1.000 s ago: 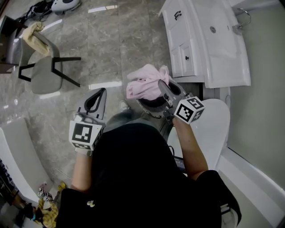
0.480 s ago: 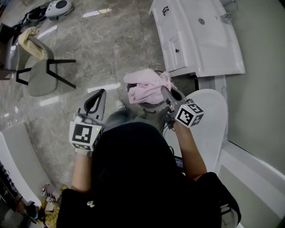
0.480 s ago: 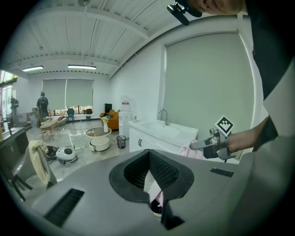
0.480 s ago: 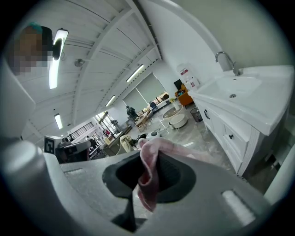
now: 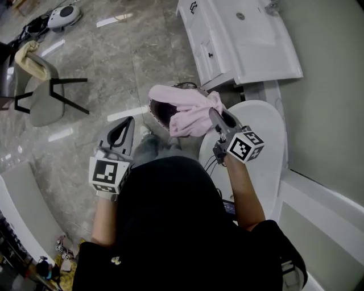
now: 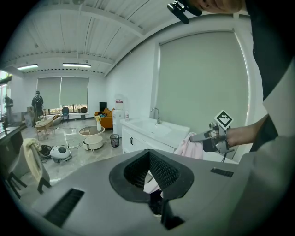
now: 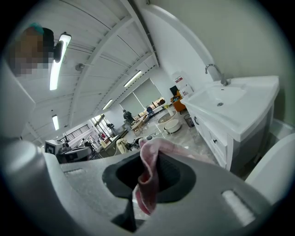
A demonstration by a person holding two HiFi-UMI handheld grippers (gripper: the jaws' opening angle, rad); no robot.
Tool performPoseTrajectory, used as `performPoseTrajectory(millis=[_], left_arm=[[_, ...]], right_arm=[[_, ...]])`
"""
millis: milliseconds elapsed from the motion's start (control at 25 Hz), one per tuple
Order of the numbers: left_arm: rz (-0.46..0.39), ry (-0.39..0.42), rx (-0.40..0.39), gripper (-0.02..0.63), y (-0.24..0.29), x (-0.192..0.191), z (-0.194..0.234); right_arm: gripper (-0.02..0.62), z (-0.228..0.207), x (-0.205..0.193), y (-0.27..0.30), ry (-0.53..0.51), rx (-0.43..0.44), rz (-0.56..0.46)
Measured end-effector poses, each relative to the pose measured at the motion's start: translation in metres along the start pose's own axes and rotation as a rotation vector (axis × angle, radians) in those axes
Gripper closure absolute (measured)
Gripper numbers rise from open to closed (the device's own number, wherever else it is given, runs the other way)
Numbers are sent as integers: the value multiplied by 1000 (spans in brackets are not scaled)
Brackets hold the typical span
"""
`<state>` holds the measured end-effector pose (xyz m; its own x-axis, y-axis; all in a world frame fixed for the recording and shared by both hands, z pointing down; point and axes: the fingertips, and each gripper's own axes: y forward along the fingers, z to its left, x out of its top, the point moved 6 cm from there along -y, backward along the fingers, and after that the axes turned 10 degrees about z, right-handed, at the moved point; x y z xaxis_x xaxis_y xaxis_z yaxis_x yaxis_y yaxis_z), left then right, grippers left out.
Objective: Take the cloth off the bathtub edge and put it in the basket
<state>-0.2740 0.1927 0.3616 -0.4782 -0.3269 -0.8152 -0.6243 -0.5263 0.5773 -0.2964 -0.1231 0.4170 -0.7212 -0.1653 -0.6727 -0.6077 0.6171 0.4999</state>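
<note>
A pink cloth hangs bunched from my right gripper, which is shut on it. It droops over the right part of a dark round basket on the floor. In the right gripper view a fold of the cloth runs between the closed jaws of the right gripper. My left gripper is held lower left of the basket, its fingers meeting at the tips with nothing in them. In the left gripper view the left gripper faces the cloth and the right gripper.
A white vanity with a sink stands just beyond the basket. A white oval fixture lies under my right arm, and a white tub edge runs at the lower right. A grey chair and a robot vacuum stand far left.
Both grippers have travelled across the room with the person. The vanity and basket have slid up and left in the picture. The cloth, still held, now hangs right of the basket's middle.
</note>
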Motion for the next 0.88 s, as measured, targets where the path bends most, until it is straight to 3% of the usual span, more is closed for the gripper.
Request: performPoseTrajectory(millis=[360, 880], left_arm=[[4, 26, -39, 595, 21, 15, -31], [94, 7, -25, 595, 43, -4, -20]], right_arm=[[534, -23, 0, -38, 21, -27, -24], [534, -79, -52, 43, 63, -76, 205]])
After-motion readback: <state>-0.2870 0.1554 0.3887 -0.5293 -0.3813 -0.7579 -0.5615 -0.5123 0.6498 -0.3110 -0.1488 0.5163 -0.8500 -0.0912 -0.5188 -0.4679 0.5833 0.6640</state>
